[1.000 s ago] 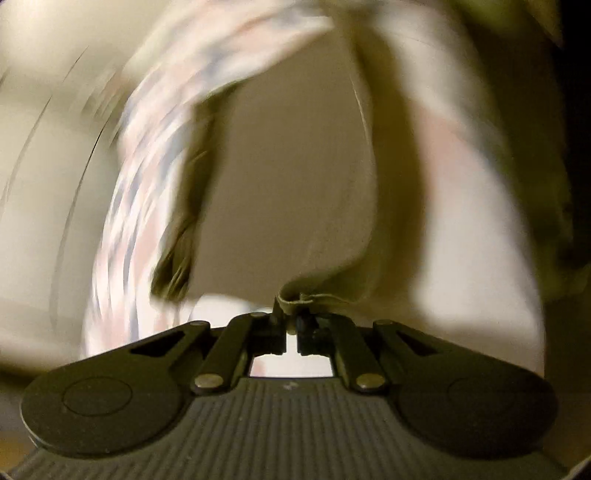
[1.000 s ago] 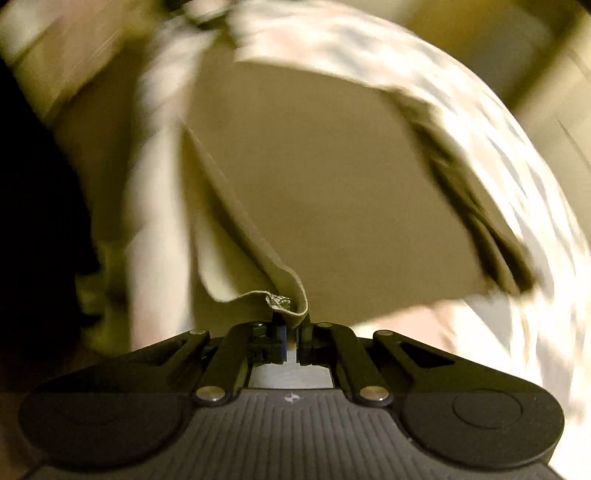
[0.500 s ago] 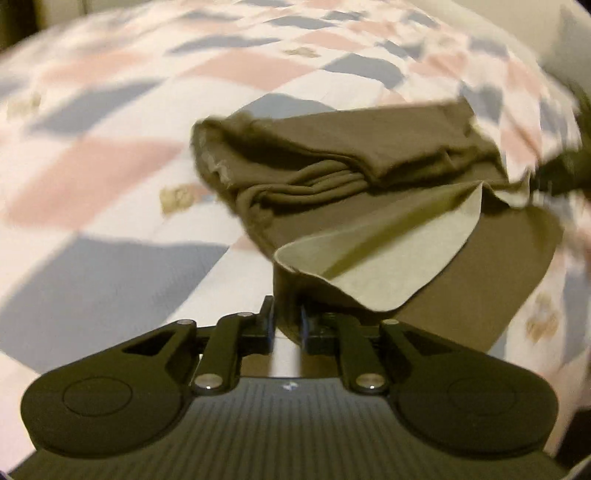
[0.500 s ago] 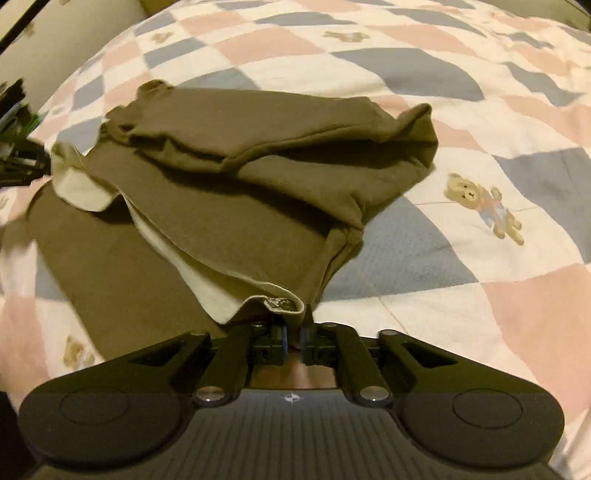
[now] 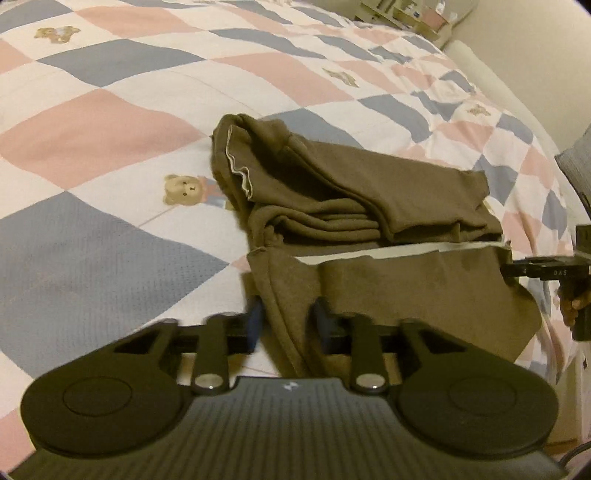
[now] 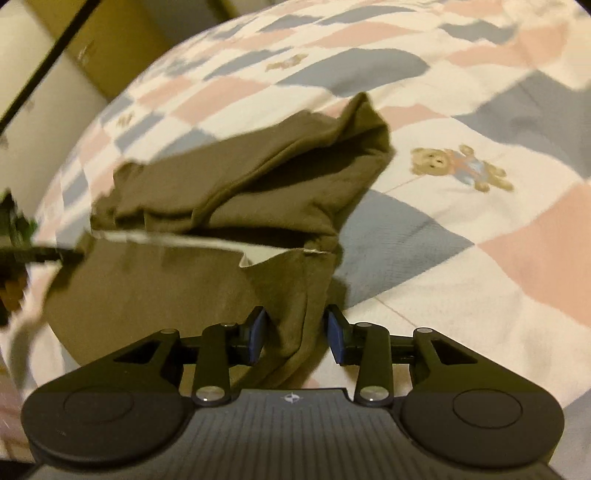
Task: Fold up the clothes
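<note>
An olive-brown garment (image 5: 369, 206) with a pale lining lies bunched and folded over on the patchwork quilt (image 5: 110, 240). Its near flap (image 5: 406, 295) is spread flat toward me. My left gripper (image 5: 288, 317) stands with its jaws apart, and the flap's left edge lies loose between the blue pads. My right gripper (image 6: 297, 328) is over the flap's right edge (image 6: 299, 295), jaws opening, cloth between the pads but not pressed. Each gripper shows in the other's view: the right one (image 5: 535, 271) at the flap's far corner, the left one (image 6: 55, 254) likewise.
The quilt (image 6: 480, 221) has pink, blue and white diamonds with teddy bears (image 6: 461, 168). A hand (image 5: 570, 306) holds the right gripper at the bed's near right. A cream headboard or wall (image 5: 517, 74) and a cluttered shelf (image 5: 406, 14) lie beyond the bed.
A second ago both grippers were shut on the garment's hem as it swung through the air. Now the garment lies folded on the quilt and both sets of jaws have parted from the cloth.
</note>
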{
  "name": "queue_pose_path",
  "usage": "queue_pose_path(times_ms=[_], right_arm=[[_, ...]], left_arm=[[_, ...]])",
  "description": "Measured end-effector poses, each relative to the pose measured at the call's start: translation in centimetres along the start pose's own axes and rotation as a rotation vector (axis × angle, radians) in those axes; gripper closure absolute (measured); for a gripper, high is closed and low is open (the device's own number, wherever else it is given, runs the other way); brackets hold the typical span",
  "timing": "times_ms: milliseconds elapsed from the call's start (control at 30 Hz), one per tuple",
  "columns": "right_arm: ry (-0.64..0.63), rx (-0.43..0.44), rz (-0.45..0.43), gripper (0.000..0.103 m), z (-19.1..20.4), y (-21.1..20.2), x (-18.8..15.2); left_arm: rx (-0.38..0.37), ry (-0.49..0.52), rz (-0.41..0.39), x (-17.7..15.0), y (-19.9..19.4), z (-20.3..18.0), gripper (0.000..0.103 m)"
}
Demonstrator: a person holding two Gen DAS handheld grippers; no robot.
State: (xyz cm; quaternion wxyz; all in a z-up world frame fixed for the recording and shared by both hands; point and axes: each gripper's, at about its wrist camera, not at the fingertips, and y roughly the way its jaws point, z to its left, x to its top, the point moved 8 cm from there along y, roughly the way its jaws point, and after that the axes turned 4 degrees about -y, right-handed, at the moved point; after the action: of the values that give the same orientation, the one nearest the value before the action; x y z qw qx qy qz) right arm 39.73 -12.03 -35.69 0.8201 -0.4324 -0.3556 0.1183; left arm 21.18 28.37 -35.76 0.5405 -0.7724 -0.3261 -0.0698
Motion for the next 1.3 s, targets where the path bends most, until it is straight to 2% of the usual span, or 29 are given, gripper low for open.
queue_pose_path(times_ms=[33, 200, 267, 433, 533, 733, 900, 933, 1067, 1100, 1133, 1167, 1200, 1233, 1300], right_arm=[[-0.005, 0.002, -0.013, 0.095, 0.0, -0.2, 0.1], [-0.086, -0.046, -0.032, 0.099, 1.4, -2.9, 0.5], [-0.120, -0.051, -0.084, 0.100, 2.5, -4.7, 1.3], [-0.120, -0.040, -0.228, 0.100, 3.4, -7.3, 5.9], [-0.071, -0.040, -0.283, 0.100, 2.0, -7.3, 8.9], [-0.012, -0.079, -0.224, 0.101, -1.7, -1.8, 11.8], [0.033, -0.104, -0.134, 0.100, -3.4, 2.2, 11.9], [0.037, -0.110, -0.125, 0.100, -3.5, 2.6, 11.8], [0.057, -0.183, -0.125, 0.100, -3.9, 3.2, 11.9], [0.056, -0.213, -0.134, 0.100, -3.8, 2.9, 12.0], [0.045, -0.261, -0.146, 0.094, -3.6, 2.5, 12.2], [0.034, -0.321, -0.168, 0.077, -3.4, 1.9, 12.4], [0.022, -0.383, -0.193, 0.069, -3.1, 1.1, 12.6], [0.016, -0.406, -0.217, 0.061, -2.7, 0.5, 12.7], [0.008, -0.425, -0.264, 0.063, -1.9, -0.7, 12.8]], left_arm=[[0.007, 0.004, -0.009, 0.0, -0.3, -0.2, 0.099], [0.051, 0.062, -0.054, 0.1, -3.1, -1.6, 0.101], [0.062, 0.088, -0.101, 0.9, -4.8, -2.4, 0.101], [0.033, 0.088, -0.265, 6.0, -8.0, -3.6, 0.101], [0.050, 0.113, -0.281, 8.6, -6.5, -3.5, 0.101], [0.083, 0.096, -0.235, 10.9, -0.7, -1.8, 0.101], [0.150, 0.078, -0.175, 10.4, 2.1, 0.2, 0.098], [0.171, 0.069, -0.164, 10.2, 2.6, 0.7, 0.094], [0.234, -0.017, -0.203, 11.0, 2.2, 2.4, 0.093], [0.235, -0.039, -0.227, 11.3, 1.5, 2.4, 0.093], [0.231, -0.046, -0.244, 11.5, 0.8, 2.3, 0.093], [0.224, -0.031, -0.257, 11.6, 0.0, 1.6, 0.093], [0.217, -0.009, -0.268, 11.5, -0.8, 0.9, 0.093], [0.203, 0.005, -0.267, 11.4, -1.2, 0.2, 0.093], [0.169, 0.011, -0.247, 10.9, -1.5, -0.9, 0.091]])
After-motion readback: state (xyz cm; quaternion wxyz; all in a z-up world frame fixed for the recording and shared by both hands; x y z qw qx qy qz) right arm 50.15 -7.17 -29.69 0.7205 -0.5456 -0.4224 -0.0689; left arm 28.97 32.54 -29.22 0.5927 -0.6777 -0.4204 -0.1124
